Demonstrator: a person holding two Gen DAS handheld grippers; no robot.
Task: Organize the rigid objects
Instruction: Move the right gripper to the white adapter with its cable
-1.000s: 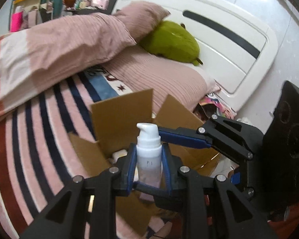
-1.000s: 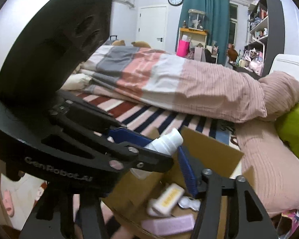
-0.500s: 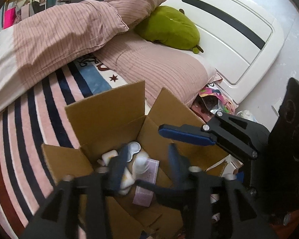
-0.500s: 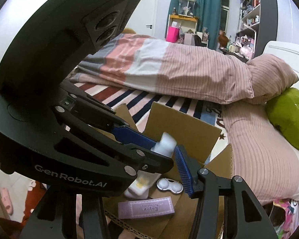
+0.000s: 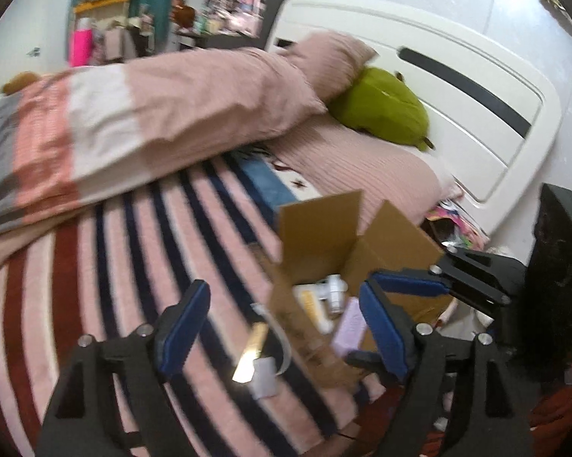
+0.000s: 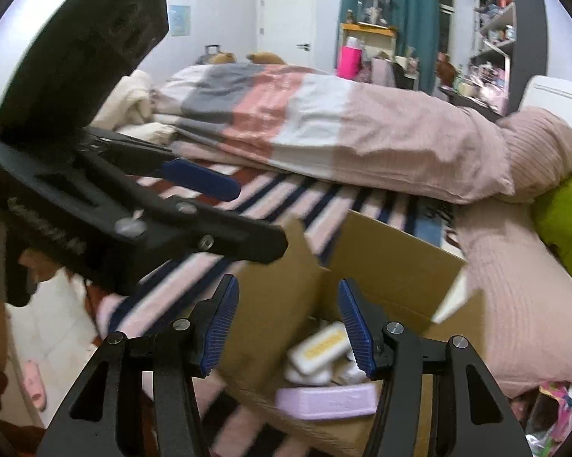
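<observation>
An open cardboard box (image 5: 324, 236) stands on the striped bed cover. In it lie a white pump bottle (image 5: 333, 289), a white tube with a yellow label (image 6: 322, 344) and a lilac case (image 6: 326, 400). My left gripper (image 5: 282, 327) hangs over the bed just left of the box, its jaws opening wide with nothing pressed between them. Under it on the cover lie a shiny gold piece (image 5: 249, 358) and a small white item (image 5: 265, 377). My right gripper (image 6: 287, 327) is open above the box's near corner and holds nothing.
A folded pink, white and grey duvet (image 5: 133, 122) lies across the bed behind the box. A green plush (image 5: 381, 110) rests by the white headboard (image 5: 476, 114). Colourful clutter (image 5: 453, 224) sits beside the bed. Floor with a pink slipper (image 6: 34, 384) lies at the left.
The left gripper let go of the white pump bottle, which now lies in the box. Its jaws spread wide and it drew back to the left. The right gripper hardly moved.
</observation>
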